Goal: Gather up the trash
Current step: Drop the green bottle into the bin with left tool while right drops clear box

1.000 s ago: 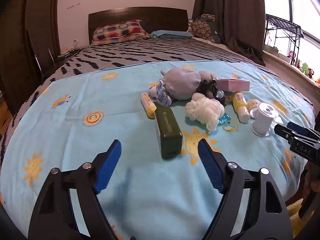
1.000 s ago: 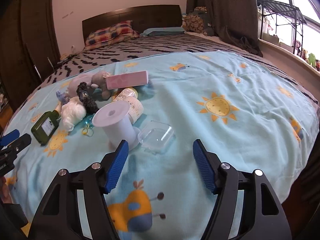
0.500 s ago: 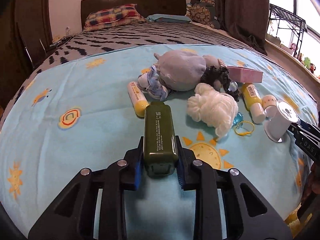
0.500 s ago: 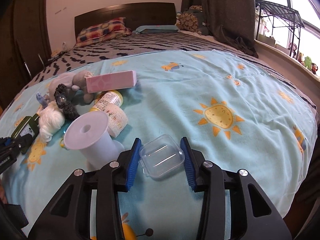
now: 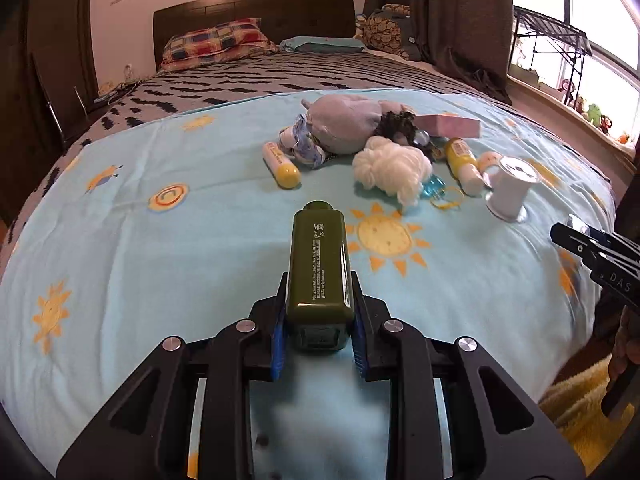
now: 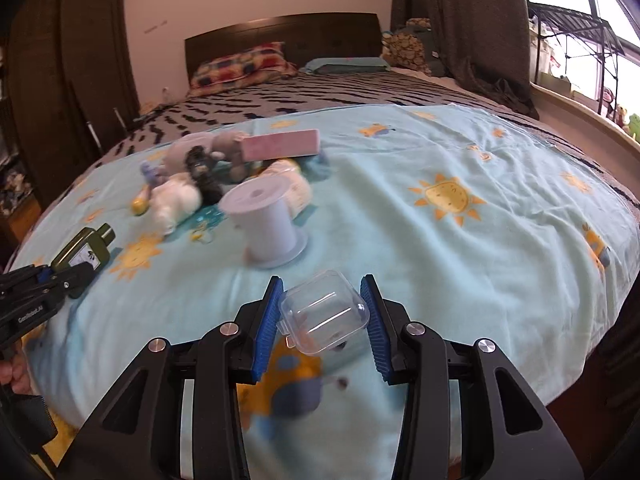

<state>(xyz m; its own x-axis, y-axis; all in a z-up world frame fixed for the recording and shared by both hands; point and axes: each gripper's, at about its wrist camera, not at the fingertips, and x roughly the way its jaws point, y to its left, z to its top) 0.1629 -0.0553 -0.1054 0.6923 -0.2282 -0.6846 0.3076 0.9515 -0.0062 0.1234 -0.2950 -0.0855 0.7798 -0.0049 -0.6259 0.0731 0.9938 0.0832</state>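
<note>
Olive-green bottle (image 5: 320,268); sun-patterned light-blue blanket (image 5: 160,264)

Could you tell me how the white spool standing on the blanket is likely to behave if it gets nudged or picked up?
The white spool stands upright on a soft blue blanket, so a nudge could probably tip it. Once on its side, its round flanges would likely let it roll. It looks empty and plastic, so it is probably light and stiff.

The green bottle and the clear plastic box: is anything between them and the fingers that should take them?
Nothing visible is. The left gripper is already shut on the green bottle, and the right gripper on the clear plastic box. No bin for the trash shows in either view.
</note>
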